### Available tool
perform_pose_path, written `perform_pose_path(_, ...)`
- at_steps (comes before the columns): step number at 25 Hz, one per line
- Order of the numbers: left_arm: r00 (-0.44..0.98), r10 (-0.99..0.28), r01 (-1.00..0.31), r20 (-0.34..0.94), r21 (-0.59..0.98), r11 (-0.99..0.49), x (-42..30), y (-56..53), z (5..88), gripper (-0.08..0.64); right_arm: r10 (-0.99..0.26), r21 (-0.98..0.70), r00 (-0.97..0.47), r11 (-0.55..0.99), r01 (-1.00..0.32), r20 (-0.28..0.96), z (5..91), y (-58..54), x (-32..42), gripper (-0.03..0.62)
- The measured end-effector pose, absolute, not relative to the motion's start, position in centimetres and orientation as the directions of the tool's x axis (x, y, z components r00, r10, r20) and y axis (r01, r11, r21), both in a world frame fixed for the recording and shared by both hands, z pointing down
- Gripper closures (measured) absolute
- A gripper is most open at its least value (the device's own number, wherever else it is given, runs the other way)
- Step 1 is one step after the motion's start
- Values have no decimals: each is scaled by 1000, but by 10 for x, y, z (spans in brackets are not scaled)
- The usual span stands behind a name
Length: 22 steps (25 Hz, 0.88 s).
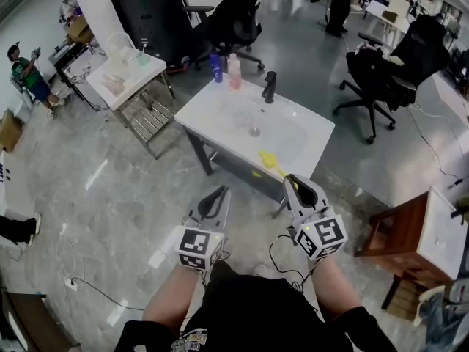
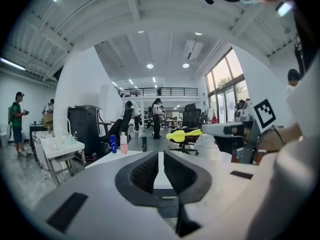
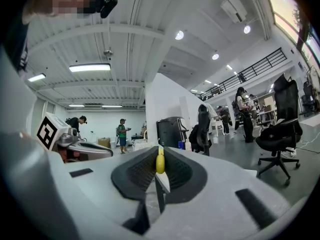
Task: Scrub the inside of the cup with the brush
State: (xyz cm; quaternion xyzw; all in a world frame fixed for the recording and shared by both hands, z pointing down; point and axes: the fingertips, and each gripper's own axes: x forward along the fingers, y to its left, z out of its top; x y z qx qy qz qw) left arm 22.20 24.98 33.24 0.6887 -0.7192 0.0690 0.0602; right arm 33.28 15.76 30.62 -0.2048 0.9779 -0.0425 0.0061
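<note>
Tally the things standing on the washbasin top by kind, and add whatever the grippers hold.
Bottles: 2, the blue bottle and the pink bottle
Faucets: 1, the black faucet
Brushes: 1, the yellow brush, clamped in the right gripper
Total: 4

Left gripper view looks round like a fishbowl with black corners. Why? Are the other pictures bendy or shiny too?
Left gripper view: the wide-angle lens bends the room into a circle, leaving dark corners; ceiling lamps glare white. Right gripper view: same bending, and the window at top right is washed out. Head view: edges curve, and the glossy floor mirrors the lights.
</note>
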Motion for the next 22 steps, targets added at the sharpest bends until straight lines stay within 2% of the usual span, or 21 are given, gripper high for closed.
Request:
perform_pose_path(6,-21,-982,-1000,185,-7,20,200,241,335,541,-415,-91,-909,905,-416,29,311,147,314,555)
perform_pose_path(9,1,-981,-1000,192,6,0,182,235,342,480,-423,-90,-905,901,-425,42,314,141,296,555)
perform_pose_path(22,94,-974,-995,206,-15,-99,86,213,358,330,-493,-82,-866,863,-499,86,321,120,206,555)
